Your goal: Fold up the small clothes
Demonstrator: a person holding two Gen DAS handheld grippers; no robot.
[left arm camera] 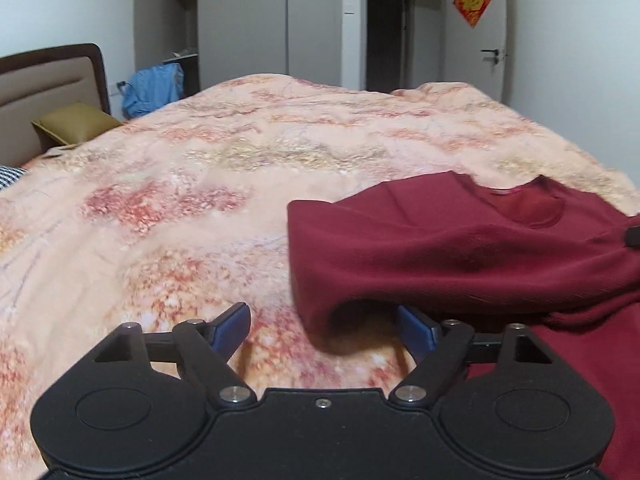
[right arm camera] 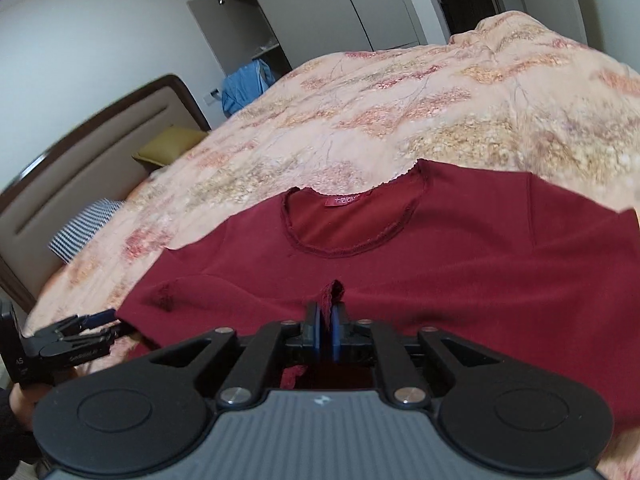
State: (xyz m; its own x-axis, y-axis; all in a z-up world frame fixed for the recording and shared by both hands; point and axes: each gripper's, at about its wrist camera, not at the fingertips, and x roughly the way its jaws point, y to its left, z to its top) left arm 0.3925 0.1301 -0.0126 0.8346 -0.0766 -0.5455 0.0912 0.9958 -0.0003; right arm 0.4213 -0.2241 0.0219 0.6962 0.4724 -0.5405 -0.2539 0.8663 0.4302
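A dark red shirt (right arm camera: 400,272) lies on the bed (right arm camera: 400,120), collar toward 12 o'clock. The right tool (right arm camera: 326,328) is clamped on a fold of it. The left tool (left arm camera: 324,326) stands spread apart at the shirt's 9 o'clock edge.

Our left gripper (left arm camera: 324,326) has its blue-padded fingers (left arm camera: 230,326) spread wide, low and level. Our right gripper (right arm camera: 327,336) has its fingers (right arm camera: 318,334) pressed together, nipping a pinch of red cloth between the pads.
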